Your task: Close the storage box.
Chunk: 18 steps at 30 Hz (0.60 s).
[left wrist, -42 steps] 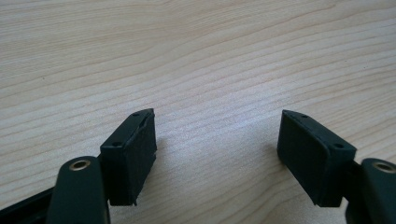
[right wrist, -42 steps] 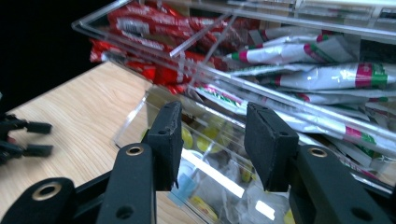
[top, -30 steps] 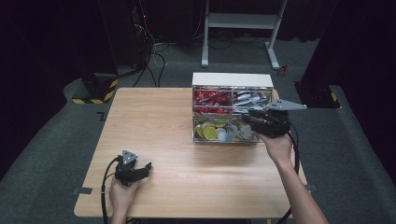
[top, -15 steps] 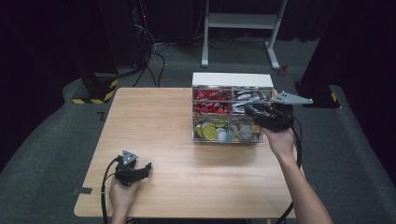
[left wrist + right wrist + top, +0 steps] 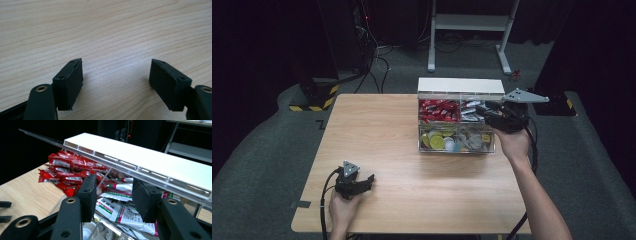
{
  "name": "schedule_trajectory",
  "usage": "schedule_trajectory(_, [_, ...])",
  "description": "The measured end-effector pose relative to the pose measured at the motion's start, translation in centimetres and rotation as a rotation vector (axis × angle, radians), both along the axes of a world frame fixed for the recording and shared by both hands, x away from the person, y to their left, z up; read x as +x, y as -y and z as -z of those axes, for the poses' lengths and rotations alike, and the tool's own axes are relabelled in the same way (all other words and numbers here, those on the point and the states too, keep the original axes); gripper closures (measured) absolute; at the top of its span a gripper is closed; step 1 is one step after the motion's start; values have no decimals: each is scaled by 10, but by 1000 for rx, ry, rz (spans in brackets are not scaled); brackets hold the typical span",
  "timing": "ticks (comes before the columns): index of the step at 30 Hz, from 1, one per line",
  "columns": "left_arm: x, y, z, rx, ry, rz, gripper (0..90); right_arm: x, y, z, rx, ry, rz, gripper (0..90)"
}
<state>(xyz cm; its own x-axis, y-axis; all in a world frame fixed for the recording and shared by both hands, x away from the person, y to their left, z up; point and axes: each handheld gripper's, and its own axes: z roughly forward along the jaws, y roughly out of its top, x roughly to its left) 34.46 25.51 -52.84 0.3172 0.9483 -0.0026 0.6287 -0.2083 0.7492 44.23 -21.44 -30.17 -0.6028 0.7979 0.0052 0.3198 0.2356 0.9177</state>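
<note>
A clear compartment box (image 5: 456, 149) stands at the table's far right with its white lid (image 5: 460, 85) raised at the back. It holds red sachets (image 5: 438, 110), white sachets (image 5: 468, 111) and round yellow and pale pieces (image 5: 437, 141). My right gripper (image 5: 485, 111) hovers over the box's right side, pointing left. In the right gripper view, the right gripper (image 5: 113, 192) has its jaws apart with nothing between them, the white sachets (image 5: 117, 207) and red sachets (image 5: 67, 170) lie beyond, and the lid (image 5: 140, 160) is above. My left gripper (image 5: 370, 180) rests near the front left, and its jaws (image 5: 116, 77) stand wide over bare wood.
The wooden table (image 5: 377, 130) has bare wood to the left of and in front of the box. A white metal stand (image 5: 467, 30) and cables (image 5: 372, 45) sit on the dark floor behind. A cable (image 5: 326, 200) trails from the left gripper over the front edge.
My right gripper has risen a little and shifted toward the box's back row. The left gripper has stayed where it was.
</note>
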Motion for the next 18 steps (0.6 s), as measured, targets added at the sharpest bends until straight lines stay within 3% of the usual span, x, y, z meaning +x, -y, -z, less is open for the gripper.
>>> schedule_trajectory(9, [1,1,0,0,-2,-2,275,6,-3,-8,-10,11,7,547])
schedule_trajectory(18, [2,1,-1,-16,-2,-4,293,13,-5,-16,15,18,15,545])
